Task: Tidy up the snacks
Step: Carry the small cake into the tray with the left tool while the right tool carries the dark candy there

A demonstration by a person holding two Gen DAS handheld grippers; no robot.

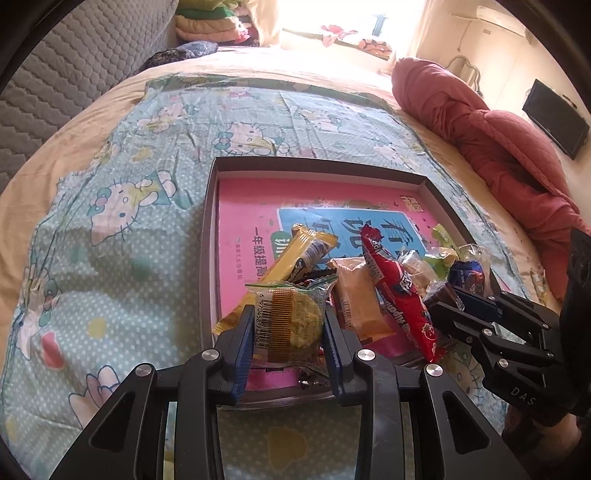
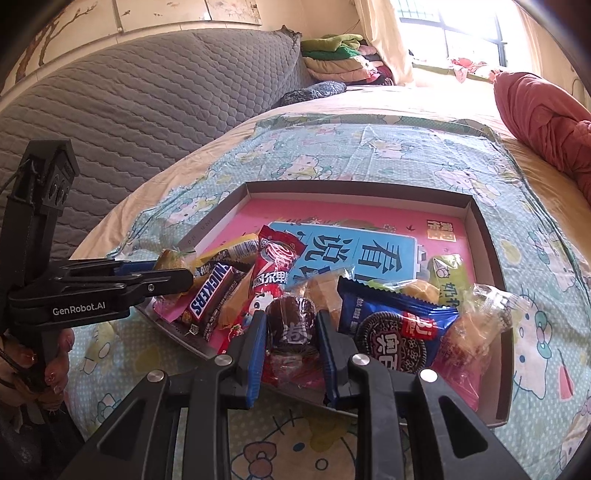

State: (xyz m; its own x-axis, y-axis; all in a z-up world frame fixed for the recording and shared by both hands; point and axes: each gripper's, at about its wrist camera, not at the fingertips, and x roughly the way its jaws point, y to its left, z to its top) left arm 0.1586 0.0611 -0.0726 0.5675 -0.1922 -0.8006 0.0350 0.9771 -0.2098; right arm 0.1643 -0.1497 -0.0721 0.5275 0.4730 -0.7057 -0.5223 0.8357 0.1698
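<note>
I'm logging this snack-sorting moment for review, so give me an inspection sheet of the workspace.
Surface: bed with a cartoon-cat blanket.
Job's things: shallow box holding a pile of wrapped snacks, among them a Snickers bar and a blue cookie pack.
Clutter: nothing seen on the blanket beside the box.
Grippers: left gripper shut on a clear-wrapped yellow-green cake; right gripper shut on a dark brown wrapped sweet.
Cables: nothing seen.
Surroundings: grey quilted headboard, red quilt, folded bedding, bright window.
</note>
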